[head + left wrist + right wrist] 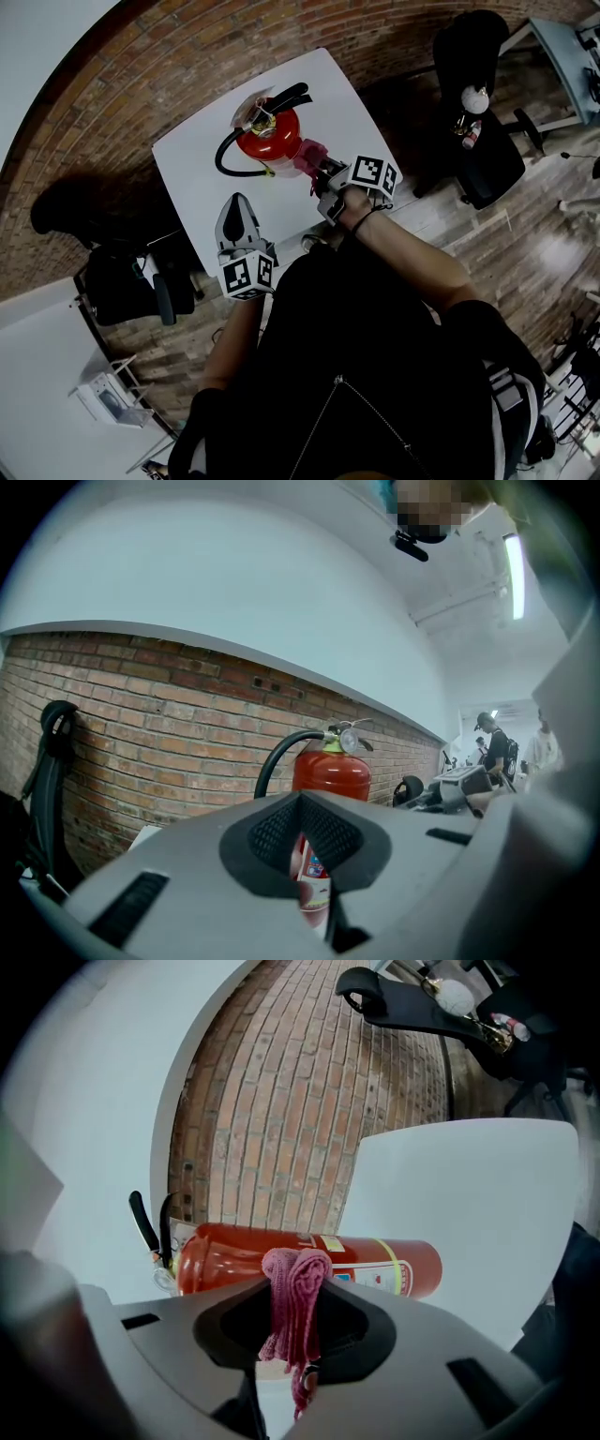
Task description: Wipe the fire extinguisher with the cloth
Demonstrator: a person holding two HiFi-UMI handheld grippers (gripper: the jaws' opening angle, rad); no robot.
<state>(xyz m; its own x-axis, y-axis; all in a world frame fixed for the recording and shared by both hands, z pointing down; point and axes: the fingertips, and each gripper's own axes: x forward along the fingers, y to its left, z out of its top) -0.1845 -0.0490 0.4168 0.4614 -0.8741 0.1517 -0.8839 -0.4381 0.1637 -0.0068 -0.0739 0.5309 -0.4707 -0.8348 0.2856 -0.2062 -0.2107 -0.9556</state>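
Note:
A red fire extinguisher [270, 134] with a black hose and handle stands upright on the white table [197, 178]. My right gripper [323, 175] is shut on a pink cloth [310, 156], which touches the extinguisher's right side. In the right gripper view the cloth [294, 1312] hangs pinched between the jaws in front of the red cylinder [309, 1258]. My left gripper [234, 214] hovers over the table's near edge, shut with nothing held. The left gripper view shows the extinguisher [330, 775] straight ahead beyond the jaws.
A brick floor surrounds the small table. Black office chairs stand at the left [122, 281] and upper right [483, 122]. A desk corner [562, 56] sits far right. People stand in the background of the left gripper view [492, 747].

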